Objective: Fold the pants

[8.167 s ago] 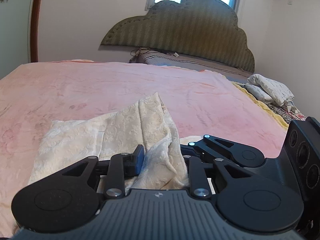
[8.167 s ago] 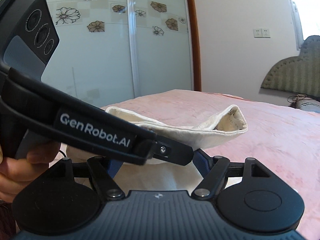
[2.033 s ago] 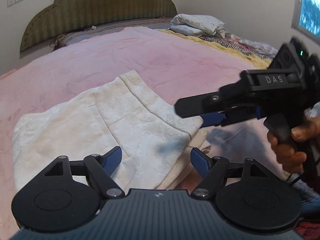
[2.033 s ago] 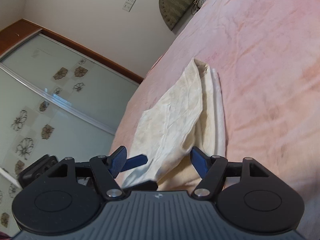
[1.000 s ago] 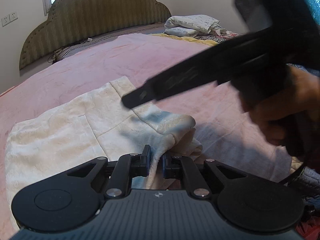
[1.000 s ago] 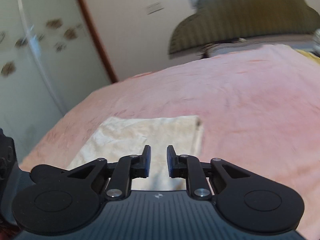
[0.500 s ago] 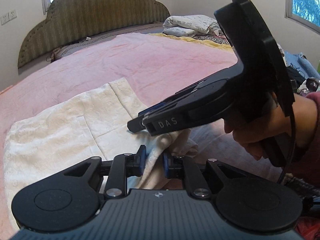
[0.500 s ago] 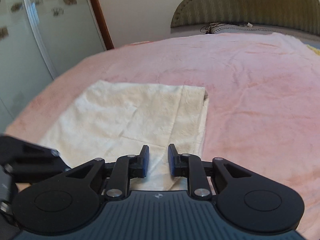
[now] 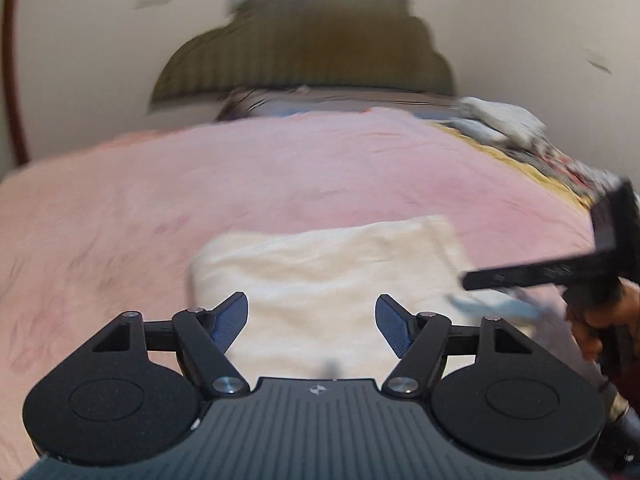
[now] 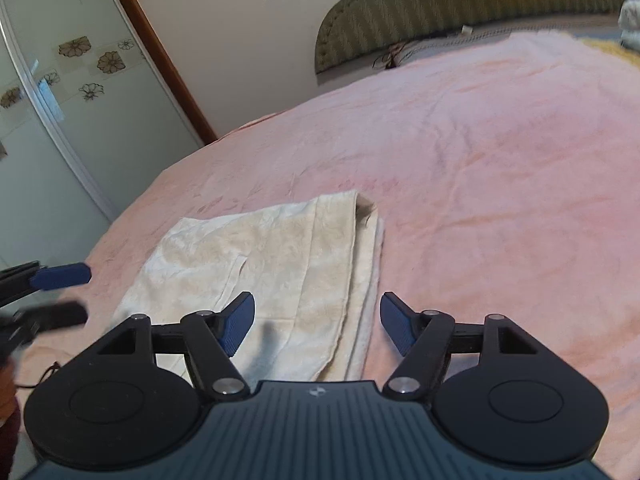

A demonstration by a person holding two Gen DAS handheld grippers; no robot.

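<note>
Both of my tongs are off the cloth. My left tongs stand wide, their jaws having just been opening, and nothing sits between the blue pads; only the folded cloth shows behind the gap. My right tongs stand equally wide, jaws also just opened, gripping nothing. The cream pants lie folded into a flat rectangle on the pink blanket of the bed, near its close edge. From the right wrist view the layered fold edges run along the pants' right side, with a small open loop of fabric at the far right corner, and a seam line crosses the top layer. From the left wrist view, which is smeared by motion, the same pants read as a pale rectangle straight ahead of my left tongs, their near edge hidden by the tool body. My right tongs appear at the right edge of that view as a dark bar over the pants' right end, held by my right hand; contact I cannot tell. The left tongs' blue tip shows at the left edge of the right wrist view, clear of the cloth. Green headboard beyond, pillows at the bed's far right, a sliding door with flower prints on the left.
</note>
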